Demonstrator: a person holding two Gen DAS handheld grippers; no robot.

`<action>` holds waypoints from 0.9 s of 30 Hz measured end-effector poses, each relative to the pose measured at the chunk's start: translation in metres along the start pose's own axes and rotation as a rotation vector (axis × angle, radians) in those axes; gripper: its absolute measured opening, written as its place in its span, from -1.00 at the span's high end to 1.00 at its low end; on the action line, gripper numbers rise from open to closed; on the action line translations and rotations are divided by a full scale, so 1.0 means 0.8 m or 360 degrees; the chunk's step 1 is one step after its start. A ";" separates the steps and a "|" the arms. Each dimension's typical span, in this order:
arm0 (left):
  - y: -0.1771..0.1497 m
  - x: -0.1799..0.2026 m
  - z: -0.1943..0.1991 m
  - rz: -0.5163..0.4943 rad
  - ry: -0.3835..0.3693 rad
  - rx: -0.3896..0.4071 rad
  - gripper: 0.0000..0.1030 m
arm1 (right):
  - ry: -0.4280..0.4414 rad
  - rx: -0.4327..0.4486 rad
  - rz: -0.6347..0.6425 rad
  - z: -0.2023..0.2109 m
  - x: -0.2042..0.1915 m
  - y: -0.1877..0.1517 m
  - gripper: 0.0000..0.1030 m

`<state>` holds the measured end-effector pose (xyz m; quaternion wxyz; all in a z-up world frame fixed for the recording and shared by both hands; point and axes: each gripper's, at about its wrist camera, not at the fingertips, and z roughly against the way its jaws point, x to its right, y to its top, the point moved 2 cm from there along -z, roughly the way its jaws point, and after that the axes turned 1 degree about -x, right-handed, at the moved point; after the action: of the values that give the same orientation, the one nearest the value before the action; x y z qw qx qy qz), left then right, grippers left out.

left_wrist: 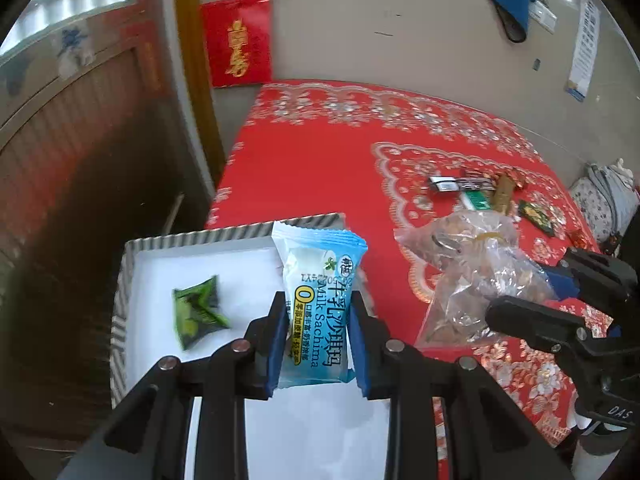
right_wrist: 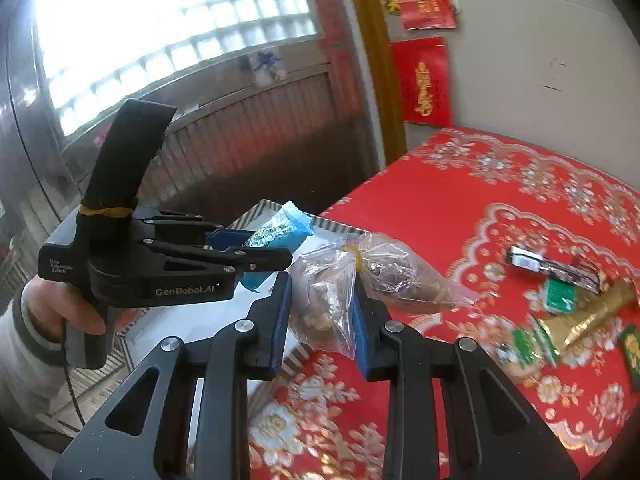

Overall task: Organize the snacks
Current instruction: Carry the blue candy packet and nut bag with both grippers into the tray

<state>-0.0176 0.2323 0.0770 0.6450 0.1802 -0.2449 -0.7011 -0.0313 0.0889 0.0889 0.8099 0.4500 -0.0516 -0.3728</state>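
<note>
My left gripper [left_wrist: 318, 304] is shut on a blue and white Milk Sachima packet [left_wrist: 320, 280], held upright over a white box with a striped rim [left_wrist: 124, 280]. A green wrapped candy [left_wrist: 198, 316] lies inside the box. At the right of the left wrist view, my right gripper [left_wrist: 532, 284] is shut on a clear plastic bag of brown snacks [left_wrist: 472, 264]. In the right wrist view the bag [right_wrist: 324, 300], tied with a yellow band, hangs between the right gripper's [right_wrist: 322, 292] blue pads. The left gripper [right_wrist: 256, 246] and its blue packet [right_wrist: 280, 232] are just beyond it, over the box [right_wrist: 332, 226].
A red flowered tablecloth [right_wrist: 460, 208] covers the table. Several loose snacks lie at its right: dark wrapped bars [right_wrist: 560, 268], a green packet [right_wrist: 560, 294], a gold packet [right_wrist: 592, 312]. A person's hand [right_wrist: 60, 308] holds the left gripper. A wooden door and wall stand behind.
</note>
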 end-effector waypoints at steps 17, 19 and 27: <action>-0.043 -0.085 -0.024 0.0182 0.0121 -0.0073 0.40 | 0.0102 -0.0184 0.0102 -0.099 -0.049 0.008 0.48; -0.047 -0.088 -0.028 0.0182 0.0140 -0.0084 0.40 | 0.0113 -0.0212 0.0097 -0.109 -0.051 0.003 0.48; -0.063 -0.096 -0.044 0.0161 0.0242 -0.0123 0.40 | 0.0168 -0.0320 0.0092 -0.146 -0.064 -0.015 0.48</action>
<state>-0.0305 0.3072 0.0146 0.7027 0.1953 -0.1767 -0.6610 -0.0259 0.1986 0.0236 0.8628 0.3840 0.0159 -0.3284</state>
